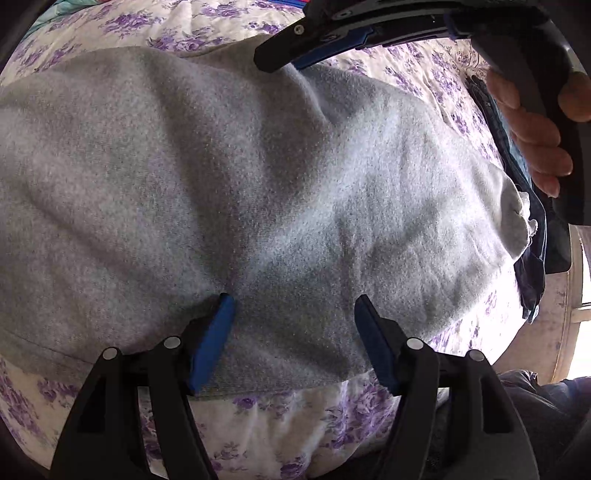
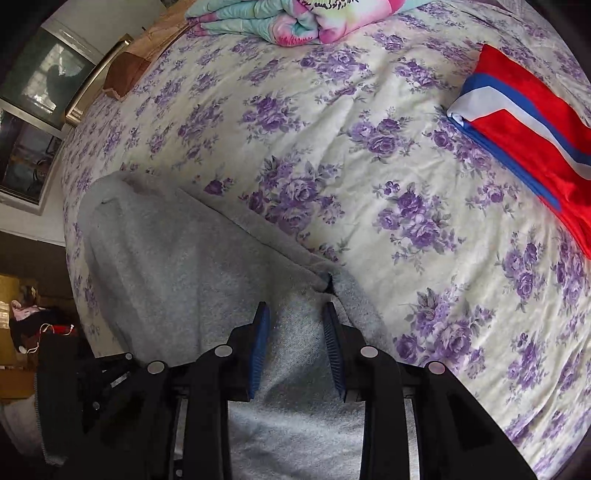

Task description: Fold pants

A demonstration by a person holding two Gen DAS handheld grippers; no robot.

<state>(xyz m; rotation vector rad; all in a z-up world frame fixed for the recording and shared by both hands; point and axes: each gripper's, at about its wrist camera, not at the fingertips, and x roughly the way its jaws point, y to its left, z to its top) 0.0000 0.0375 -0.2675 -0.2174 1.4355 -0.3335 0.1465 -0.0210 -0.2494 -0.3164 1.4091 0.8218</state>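
Floral-sheeted bed (image 2: 332, 129) underneath everything. Grey sweatpants (image 1: 240, 177) spread across it, long axis running sideways through the left view, near hem edge just beyond the left claw (image 1: 295, 332). Left claw wide apart over that edge, pads clear of the cloth, gripping nothing. Right claw (image 2: 295, 343) at the far edge of the sweatpants, partly parted, astride a fabric ridge, no visible pinch. Beyond the sweatpants: red-white-blue folded garment (image 2: 528, 136), then pastel quilt (image 2: 295, 22) farthest.
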